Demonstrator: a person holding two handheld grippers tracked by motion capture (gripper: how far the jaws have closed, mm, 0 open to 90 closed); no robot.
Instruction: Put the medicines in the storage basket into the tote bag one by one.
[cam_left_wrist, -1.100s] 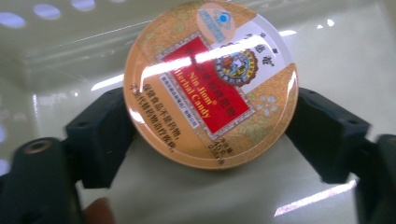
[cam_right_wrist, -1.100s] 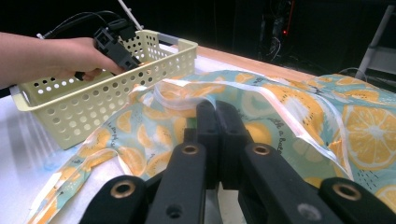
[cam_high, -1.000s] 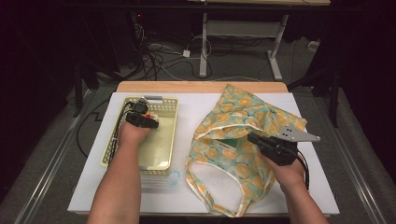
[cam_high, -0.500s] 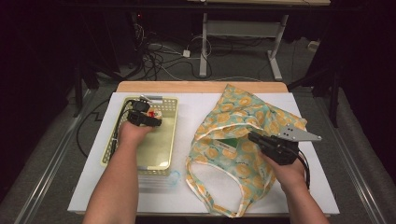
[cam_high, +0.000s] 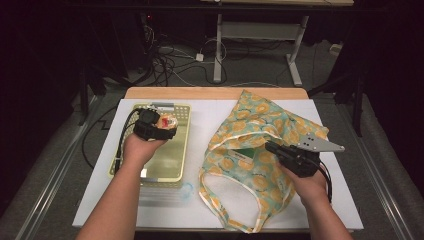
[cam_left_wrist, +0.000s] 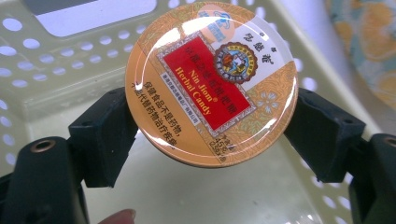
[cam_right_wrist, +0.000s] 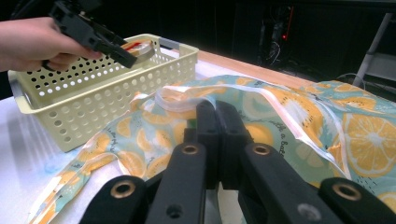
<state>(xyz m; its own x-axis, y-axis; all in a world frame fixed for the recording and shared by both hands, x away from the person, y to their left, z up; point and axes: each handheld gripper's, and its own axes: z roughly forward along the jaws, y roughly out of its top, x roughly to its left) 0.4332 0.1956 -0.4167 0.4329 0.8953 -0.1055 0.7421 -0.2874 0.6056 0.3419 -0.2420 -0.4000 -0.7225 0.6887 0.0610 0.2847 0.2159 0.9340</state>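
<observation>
Over the table's left edge, one yellow basket (cam_high: 172, 165), one candy tin (cam_left_wrist: 211, 84) clamped in left gripper (cam_high: 160, 125) above it; one orange-print bag (cam_high: 250, 175), right gripper (cam_right_wrist: 217, 135) jaws pinched shut on its fabric

Bare forearms without sleeves, left gripper (cam_high: 161, 126) black and blocky with a looping black cable, right gripper (cam_high: 272, 148) black, brass-ringed screw holes, grey three-cornered plate on top

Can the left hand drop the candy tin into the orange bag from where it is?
Probably not yet. The left gripper holds the candy tin above the yellow basket, off to the side of the bag. The right gripper pinches the bag's rim, and bare table lies between.
</observation>
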